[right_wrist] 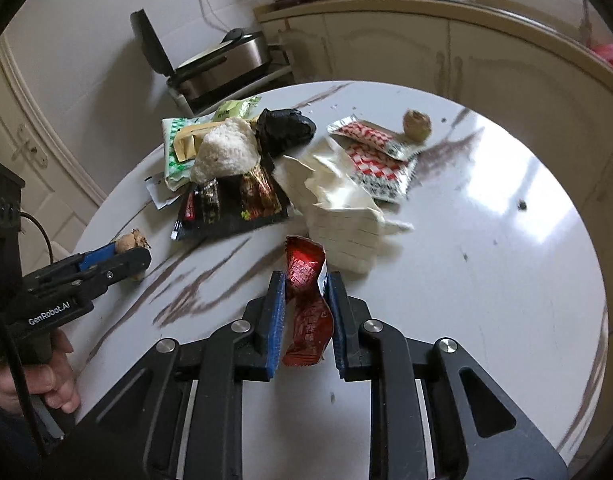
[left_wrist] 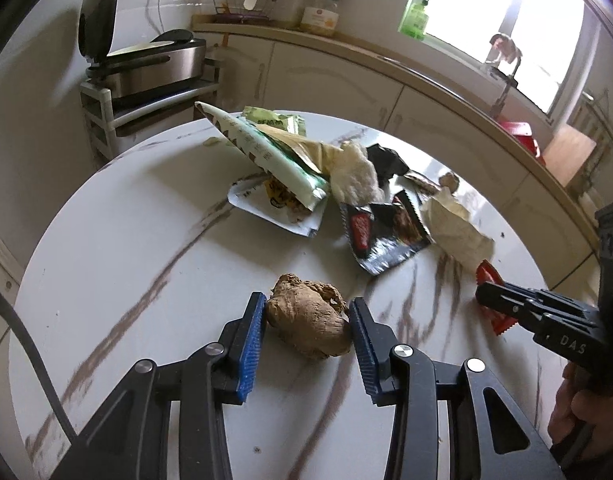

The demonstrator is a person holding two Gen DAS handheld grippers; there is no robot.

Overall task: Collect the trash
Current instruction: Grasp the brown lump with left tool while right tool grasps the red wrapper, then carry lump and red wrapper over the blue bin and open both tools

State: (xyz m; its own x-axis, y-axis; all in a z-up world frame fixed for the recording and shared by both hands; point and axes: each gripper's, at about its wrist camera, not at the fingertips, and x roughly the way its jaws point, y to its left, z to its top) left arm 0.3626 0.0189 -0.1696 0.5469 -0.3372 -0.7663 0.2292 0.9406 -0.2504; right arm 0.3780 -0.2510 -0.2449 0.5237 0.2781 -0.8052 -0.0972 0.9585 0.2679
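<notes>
Brown lump [left_wrist: 308,326] between left tool's [left_wrist: 309,312] fingers — both touching.

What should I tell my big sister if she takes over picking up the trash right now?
Left tool: closed around the brown lump, low over the table.
Right tool: pinching the red wrapper, near the table's front.
Done: two pieces grabbed; no bin in view.
Left: the pile mid-table, namely the black snack bag, crumpled paper, red-checked packet, white wad, green packets, plus a small round ball at the far edge.
</notes>
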